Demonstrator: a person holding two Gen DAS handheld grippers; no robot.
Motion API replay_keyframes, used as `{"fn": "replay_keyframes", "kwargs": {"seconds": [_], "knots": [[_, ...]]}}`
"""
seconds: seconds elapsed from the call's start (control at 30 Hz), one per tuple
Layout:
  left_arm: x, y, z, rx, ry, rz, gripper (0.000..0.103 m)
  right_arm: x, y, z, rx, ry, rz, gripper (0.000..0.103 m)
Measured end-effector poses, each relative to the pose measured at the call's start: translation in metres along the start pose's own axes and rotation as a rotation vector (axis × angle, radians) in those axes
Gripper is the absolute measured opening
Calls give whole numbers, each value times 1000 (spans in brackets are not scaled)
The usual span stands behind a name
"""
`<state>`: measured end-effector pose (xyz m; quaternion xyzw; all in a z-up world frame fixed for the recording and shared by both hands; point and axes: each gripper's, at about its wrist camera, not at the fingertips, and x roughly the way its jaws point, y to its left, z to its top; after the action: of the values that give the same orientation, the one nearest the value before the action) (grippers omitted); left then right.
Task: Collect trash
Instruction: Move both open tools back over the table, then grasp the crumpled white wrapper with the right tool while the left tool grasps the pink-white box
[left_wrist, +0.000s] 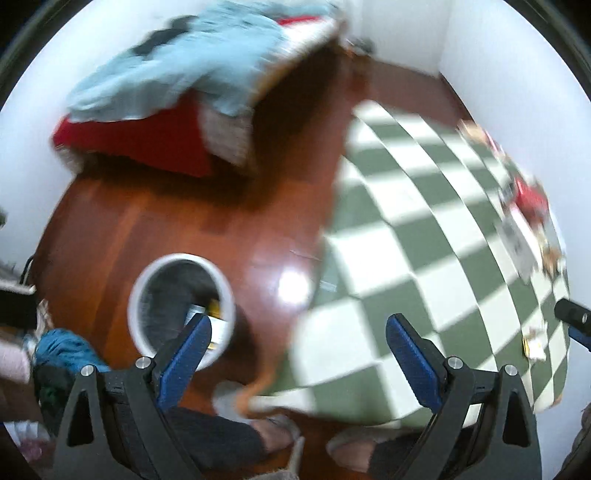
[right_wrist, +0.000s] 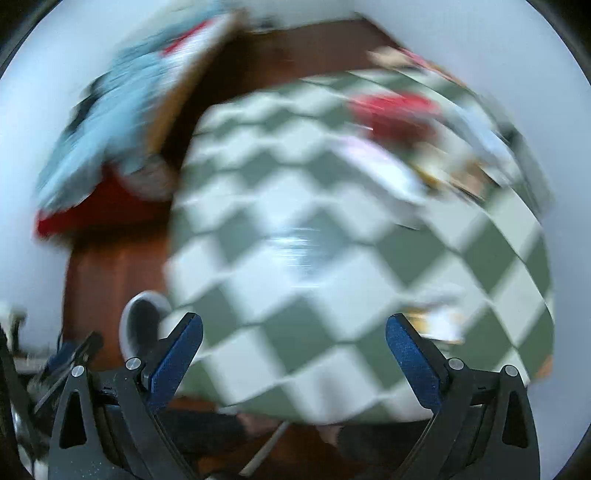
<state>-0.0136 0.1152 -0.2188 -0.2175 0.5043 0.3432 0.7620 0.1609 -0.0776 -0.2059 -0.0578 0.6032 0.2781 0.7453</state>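
Both the left gripper (left_wrist: 298, 341) and right gripper (right_wrist: 294, 339) gape wide, holding nothing. The bin (left_wrist: 147, 295) sits behind the left finger; 1 wrapper (left_wrist: 533, 345) lies right of the right finger.

We see a glossy reddish wood floor (left_wrist: 155, 236) catching a light glare, white walls (left_wrist: 406, 26), a green-white checkered table (left_wrist: 424, 236), and a bed with light-blue blanket (left_wrist: 184, 62) over red bedding (left_wrist: 147, 144).

I see a round white bin (left_wrist: 181, 302) on the floor, with some wrappers (left_wrist: 212, 314) inside it.
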Motion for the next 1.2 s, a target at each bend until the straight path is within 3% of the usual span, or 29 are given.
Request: {"fn": "replay_keyframes", "kwargs": {"seconds": [0.1,0.17,0.37,0.4,0.43,0.5,0.53,0.73,0.97,1.2], "knots": [[32,-54,-9,90,72,-27,97,25,-71,2,145,25,-38,100],[51,-85,-15,145,115,-38,97,40,-98,0,182,31,-44,100],[82,-128,-27,208,188,-34,97,75,-111,-3,112,34,-52,98],[85,-131,-27,212,193,-30,97,78,-111,-5,99,25,-54,89],[86,-133,-28,215,200,-27,97,80,-110,-6,86,15,-67,87],[87,-137,-26,215,207,-24,97,77,-104,-8,50,-21,-111,56],[88,-140,-24,215,208,-22,97,79,-103,-9,34,-31,-143,51],[81,-174,7,195,205,-75,97,59,-136,6,113,-76,-88,49],[79,-240,80,60,239,-263,95,53,-195,57,256,-79,-120,49],[107,-286,106,21,312,-316,93,74,-214,95,327,-51,-160,49]]}}
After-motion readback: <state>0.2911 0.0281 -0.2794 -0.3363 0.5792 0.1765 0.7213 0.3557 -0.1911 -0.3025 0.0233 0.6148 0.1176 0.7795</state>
